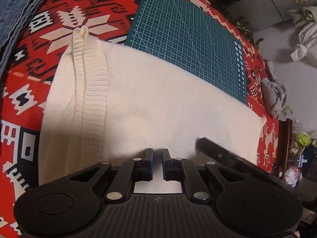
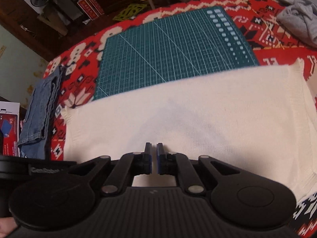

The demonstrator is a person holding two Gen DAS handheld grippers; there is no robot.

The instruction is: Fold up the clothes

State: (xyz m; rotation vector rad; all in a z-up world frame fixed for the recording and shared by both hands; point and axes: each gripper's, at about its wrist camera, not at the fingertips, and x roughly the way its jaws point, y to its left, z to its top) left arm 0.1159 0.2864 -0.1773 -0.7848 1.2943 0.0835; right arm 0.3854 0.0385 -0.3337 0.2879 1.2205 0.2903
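Both pairs of blue-padded fingers are being held nearly closed, a narrow slit left between them and no cloth caught in either. The left gripper point(image 1: 158, 158) and the right gripper point(image 2: 154, 154) are being carried low over the near part of a cream knit sweater point(image 1: 158, 103), side by side; the right one's finger is being glimpsed as a dark bar at the right of the left wrist view. Whether the fingertips are touching the knit cannot be told.

The sweater is being seen already folded into a broad rectangular panel, laid across a red patterned tablecloth point(image 1: 25, 91), its far edge overlapping the near edge of a green cutting mat point(image 1: 188, 31). A ribbed band point(image 1: 93, 91) is being shown running along the panel's left side. Folded denim point(image 2: 39, 107) is lying at the table's left edge, and a crumpled grey garment point(image 2: 297, 10) well apart at the far right.

Judged from this, the fold is being worked midway: the sides appear turned in, and a last halving is probably still being awaited. For that, the fingers would need opening, a near edge or corners pinching through all layers, and the cloth lifting evenly so the ribbed band is not being dragged askew
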